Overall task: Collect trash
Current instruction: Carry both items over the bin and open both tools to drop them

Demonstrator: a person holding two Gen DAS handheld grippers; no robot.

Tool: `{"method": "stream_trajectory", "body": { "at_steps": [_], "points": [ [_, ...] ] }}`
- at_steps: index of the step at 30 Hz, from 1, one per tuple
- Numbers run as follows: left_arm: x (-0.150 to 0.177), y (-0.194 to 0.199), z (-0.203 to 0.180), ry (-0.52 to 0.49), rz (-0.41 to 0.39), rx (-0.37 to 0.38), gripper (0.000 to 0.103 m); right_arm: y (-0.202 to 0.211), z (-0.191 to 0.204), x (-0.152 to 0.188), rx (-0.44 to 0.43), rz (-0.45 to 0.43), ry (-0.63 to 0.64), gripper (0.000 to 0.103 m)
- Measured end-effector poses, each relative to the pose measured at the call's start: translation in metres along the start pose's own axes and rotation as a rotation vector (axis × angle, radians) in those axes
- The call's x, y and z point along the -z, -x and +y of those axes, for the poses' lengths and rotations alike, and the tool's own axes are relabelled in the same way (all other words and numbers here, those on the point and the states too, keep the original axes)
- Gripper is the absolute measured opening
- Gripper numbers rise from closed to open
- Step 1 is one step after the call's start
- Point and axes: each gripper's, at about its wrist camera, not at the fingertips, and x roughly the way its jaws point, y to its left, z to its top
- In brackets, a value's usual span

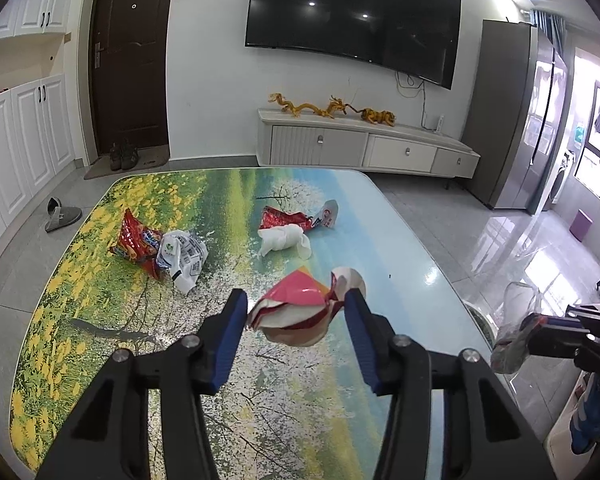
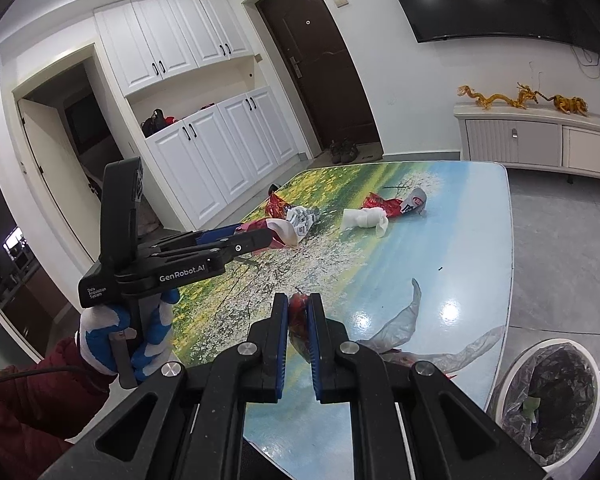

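Observation:
My left gripper point(image 1: 296, 304) is shut on a crumpled red and white wrapper point(image 1: 300, 314), held just above the landscape-print table point(image 1: 260, 384). The right wrist view shows that left gripper point(image 2: 262, 236) from the side, with the wrapper point(image 2: 282, 234) at its tips. My right gripper point(image 2: 298, 312) is shut on a clear plastic bag point(image 2: 400, 328) with red trash inside, near the table's right edge. It also appears at the right, where the right gripper point(image 1: 540, 332) holds the bag point(image 1: 512, 340). A white bin point(image 2: 556, 342) with a dark liner stands on the floor below.
More trash lies on the table: a red snack bag point(image 1: 136, 240) with printed white paper point(image 1: 186, 258), a white tissue wad point(image 1: 284, 240), a red wrapper point(image 1: 282, 218) and a grey-white packet point(image 1: 327, 216). A gloved hand point(image 2: 100, 340) holds the left gripper.

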Motion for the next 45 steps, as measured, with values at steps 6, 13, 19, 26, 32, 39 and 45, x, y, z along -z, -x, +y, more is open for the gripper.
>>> {"method": "stream_trajectory", "body": {
  "at_steps": [6, 13, 19, 26, 32, 39, 45],
  "points": [
    [0.003, -0.004, -0.003, -0.005, 0.011, 0.007, 0.046, 0.005, -0.004, 0.002, 0.011, -0.004, -0.009, 0.010],
    [-0.002, -0.005, -0.011, -0.009, 0.006, 0.020, 0.045, 0.014, -0.016, 0.000, 0.035, -0.024, -0.032, 0.010],
    [-0.014, -0.012, -0.029, -0.028, 0.004, 0.053, 0.045, 0.032, -0.044, -0.003, 0.082, -0.070, -0.089, 0.010],
    [-0.033, -0.033, -0.072, -0.072, 0.024, 0.132, 0.041, 0.054, -0.100, 0.004, 0.170, -0.109, -0.200, 0.010],
    [-0.048, -0.069, -0.136, -0.141, 0.074, 0.245, 0.038, 0.065, -0.166, 0.029, 0.235, -0.122, -0.354, 0.010],
    [-0.043, -0.130, -0.233, -0.251, 0.180, 0.380, 0.038, 0.071, -0.249, 0.070, 0.277, -0.126, -0.568, 0.012],
    [-0.033, -0.179, -0.287, -0.269, 0.282, 0.443, 0.040, 0.068, -0.301, 0.100, 0.330, -0.091, -0.694, 0.021]
  ]
}}
